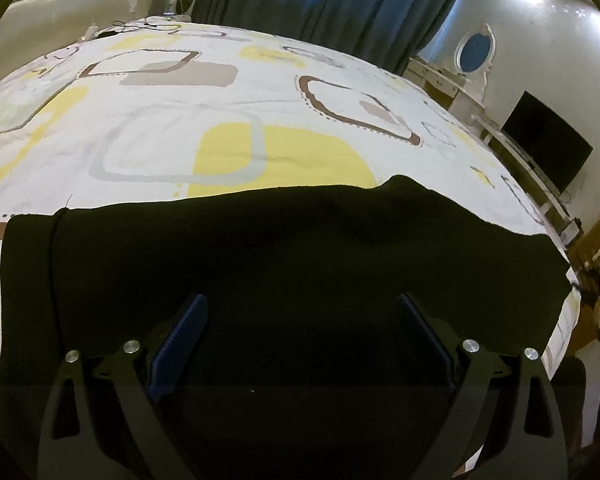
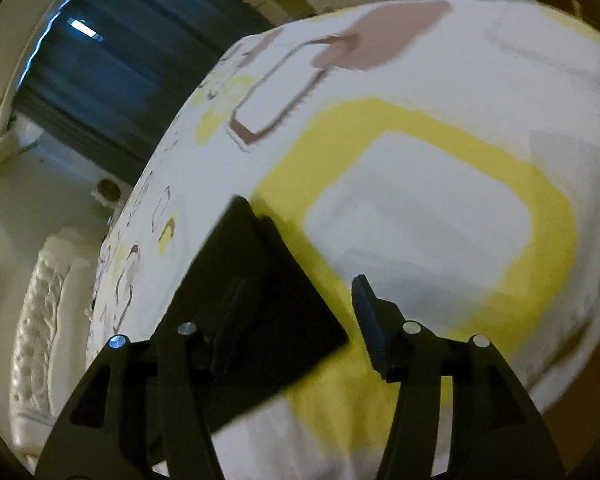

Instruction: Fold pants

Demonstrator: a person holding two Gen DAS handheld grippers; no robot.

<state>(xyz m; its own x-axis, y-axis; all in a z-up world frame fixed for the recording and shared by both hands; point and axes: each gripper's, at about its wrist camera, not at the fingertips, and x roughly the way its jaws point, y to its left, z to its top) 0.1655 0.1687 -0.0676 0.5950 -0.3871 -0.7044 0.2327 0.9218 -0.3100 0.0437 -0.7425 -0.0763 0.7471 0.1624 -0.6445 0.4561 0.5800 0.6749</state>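
Observation:
The black pants [image 1: 284, 248] lie flat across the near part of the bed [image 1: 228, 120], folded into a wide dark band. My left gripper [image 1: 302, 308] is open and empty, its blue-padded fingers [image 1: 188, 332] spread just above the cloth's near edge. In the right wrist view a corner of the black pants [image 2: 268, 304] lies on the bedspread [image 2: 440, 208] at lower left. My right gripper [image 2: 296, 292] is open and empty above that corner, with its left finger over the cloth and its right finger [image 2: 370, 320] over the yellow print. The view is blurred.
The bedspread is white with yellow, grey and brown squares. Dark blue curtains [image 1: 332, 4] hang beyond the bed. A dresser with an oval mirror [image 1: 474, 50] and a black TV screen [image 1: 548, 148] stand at the right. A white padded headboard [image 2: 40, 320] is at the left.

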